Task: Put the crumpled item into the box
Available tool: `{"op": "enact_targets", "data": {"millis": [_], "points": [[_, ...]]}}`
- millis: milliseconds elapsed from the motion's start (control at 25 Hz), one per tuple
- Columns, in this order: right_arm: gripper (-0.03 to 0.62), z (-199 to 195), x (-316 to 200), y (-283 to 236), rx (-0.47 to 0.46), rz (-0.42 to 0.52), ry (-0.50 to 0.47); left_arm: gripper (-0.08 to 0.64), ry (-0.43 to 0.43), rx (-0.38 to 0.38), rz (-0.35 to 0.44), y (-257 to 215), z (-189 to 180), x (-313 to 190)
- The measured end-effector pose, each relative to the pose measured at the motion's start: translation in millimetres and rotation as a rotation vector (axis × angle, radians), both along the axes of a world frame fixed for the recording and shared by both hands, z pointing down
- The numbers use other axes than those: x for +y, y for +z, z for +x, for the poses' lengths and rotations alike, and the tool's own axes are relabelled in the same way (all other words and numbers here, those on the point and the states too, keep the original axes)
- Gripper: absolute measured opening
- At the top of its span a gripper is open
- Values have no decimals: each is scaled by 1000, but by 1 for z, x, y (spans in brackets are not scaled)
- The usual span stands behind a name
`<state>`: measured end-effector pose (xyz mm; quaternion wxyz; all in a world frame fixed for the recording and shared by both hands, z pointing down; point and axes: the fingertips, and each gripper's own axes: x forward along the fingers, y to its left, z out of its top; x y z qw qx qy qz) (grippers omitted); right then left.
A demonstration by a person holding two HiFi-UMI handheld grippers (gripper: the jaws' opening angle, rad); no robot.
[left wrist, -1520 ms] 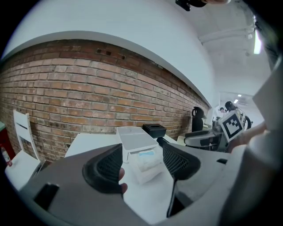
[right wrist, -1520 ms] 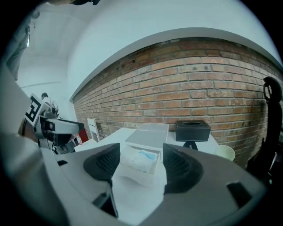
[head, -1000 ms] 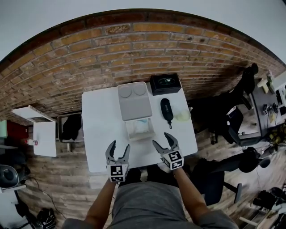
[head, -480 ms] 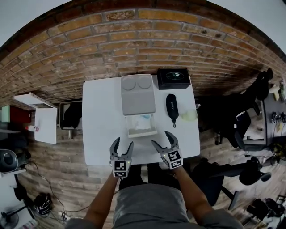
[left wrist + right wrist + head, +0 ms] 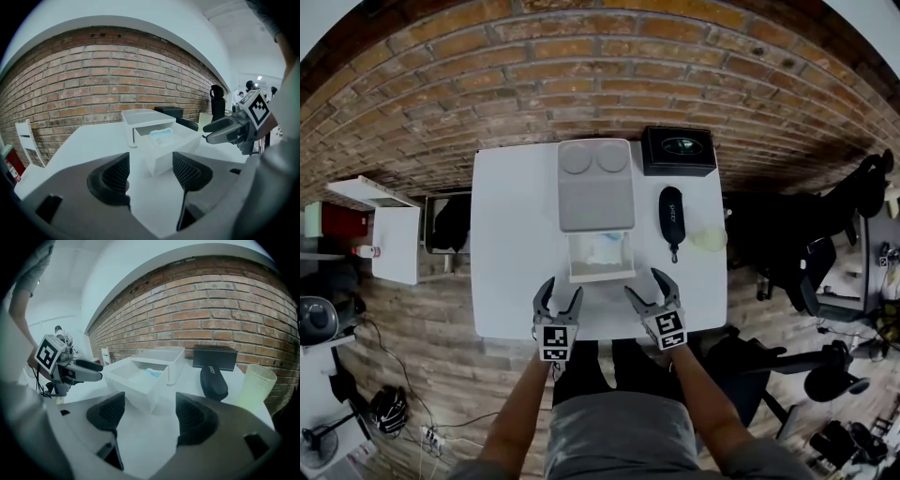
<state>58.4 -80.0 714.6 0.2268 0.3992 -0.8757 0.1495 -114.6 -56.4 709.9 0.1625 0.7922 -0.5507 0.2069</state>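
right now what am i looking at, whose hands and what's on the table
No robot: a person holds a two-jaw tool in each hand. The head view comes from a camera on their head; the others ride on the left tool and right tool. On the white table sit a white box with its drawer open and a crumpled blue item inside, a black glasses case, a black box and a pale cup. Both tools are open and hold nothing; the right one's jaws just eased in slightly.

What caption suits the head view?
Left tongs open; right tongs open, empty, just closing slightly; ahead, white plastic box holding crumpled pale-blue item.
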Motion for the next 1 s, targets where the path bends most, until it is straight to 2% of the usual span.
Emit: {"op": "enact_targets", "data": {"millis": [400,760,1000], "points": [[336,-6,-7,14,4,-11,7,276,1,4,-61,21,-1,-2],[321,-16,-12,14,4,-18,14,276,11,-3,-60,22,-6,-7],[314,-26,-10,14,-7,-28,22,276,-25,5,-64,22,-16,-9]]}}
